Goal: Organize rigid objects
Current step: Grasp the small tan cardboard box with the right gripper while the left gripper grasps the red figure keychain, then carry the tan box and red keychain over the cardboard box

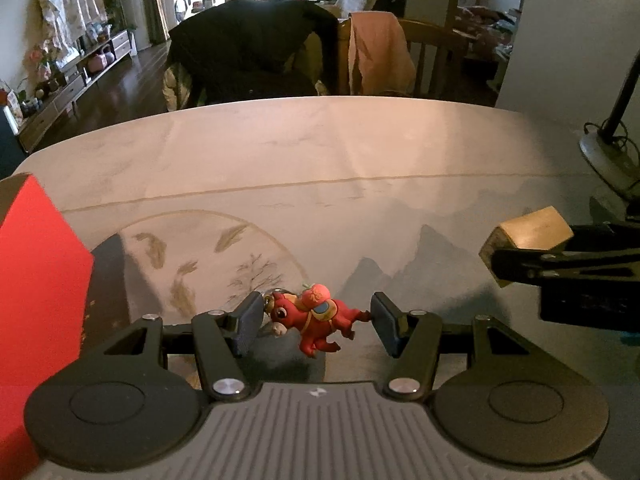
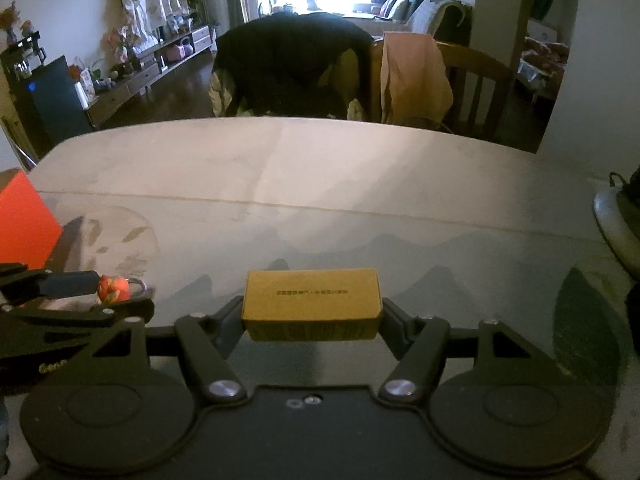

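Observation:
My left gripper is shut on a small red horse figurine with an orange fruit on its back, held end to end above the table. It also shows in the right wrist view, at the left. My right gripper is shut on a small brown cardboard box, held by its two short ends above the table. In the left wrist view the box and the right gripper sit at the right, apart from the figurine.
A red box stands at the table's left edge, also in the right wrist view. A lamp base sits at the far right. The table mat has a painted landscape. Chairs draped with clothes stand behind the table.

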The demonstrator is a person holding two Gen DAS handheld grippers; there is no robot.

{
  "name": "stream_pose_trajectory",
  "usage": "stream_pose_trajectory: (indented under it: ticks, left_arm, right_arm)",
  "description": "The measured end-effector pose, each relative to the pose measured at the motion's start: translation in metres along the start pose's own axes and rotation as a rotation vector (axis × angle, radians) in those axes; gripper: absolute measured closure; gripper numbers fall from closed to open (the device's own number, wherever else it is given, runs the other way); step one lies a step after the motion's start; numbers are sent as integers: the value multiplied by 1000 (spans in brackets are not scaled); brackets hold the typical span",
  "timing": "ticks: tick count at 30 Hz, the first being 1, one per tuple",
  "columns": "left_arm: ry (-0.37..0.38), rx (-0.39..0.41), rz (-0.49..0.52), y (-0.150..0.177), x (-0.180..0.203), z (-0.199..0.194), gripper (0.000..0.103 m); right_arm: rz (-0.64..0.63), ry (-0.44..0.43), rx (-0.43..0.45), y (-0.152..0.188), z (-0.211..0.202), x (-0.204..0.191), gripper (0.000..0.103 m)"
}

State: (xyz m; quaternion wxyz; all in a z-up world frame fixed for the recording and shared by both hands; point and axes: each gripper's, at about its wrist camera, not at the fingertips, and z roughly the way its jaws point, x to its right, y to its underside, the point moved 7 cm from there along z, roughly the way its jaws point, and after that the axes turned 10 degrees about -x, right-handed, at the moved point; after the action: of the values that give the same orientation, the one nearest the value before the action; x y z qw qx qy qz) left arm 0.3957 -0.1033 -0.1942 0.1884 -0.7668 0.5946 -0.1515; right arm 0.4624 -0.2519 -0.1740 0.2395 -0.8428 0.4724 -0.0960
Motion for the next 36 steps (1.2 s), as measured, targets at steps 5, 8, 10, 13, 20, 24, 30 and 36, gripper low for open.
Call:
stream_pose_trajectory:
  ticks: [5,8,10,13,20,24,30,36]
  left_arm:
    - [-1,0,0,8,-11,-23,44]
    - [5,3,-2,12,-18,-37,44]
    - [10,7,-2,14,-23,-48,44]
    - [18,13,0,18,-29,-62,44]
    - [25,36,19,24,-47,-97,44]
    - [34,57,30,27,-60,-115,44]
    - [53,85,19,31,-95,-140,44]
    - [53,107,9,35,-141,-160,44]
  right_arm:
    - [-13,-10,2,8,-24,-10,34]
    - [-22,-18,5,15,-38,-22,34]
    - [-29,-24,8,18,-47,-29,34]
    - [-40,-37,13,21,-61,-41,34]
    - [-84,-59,39,23,-92,-77,34]
    - [-105,-64,59,21,-105,-100,34]
    - [-134,-67,82,17,-119,-145,34]
    - [-159,-81,101,10,-126,-196,34]
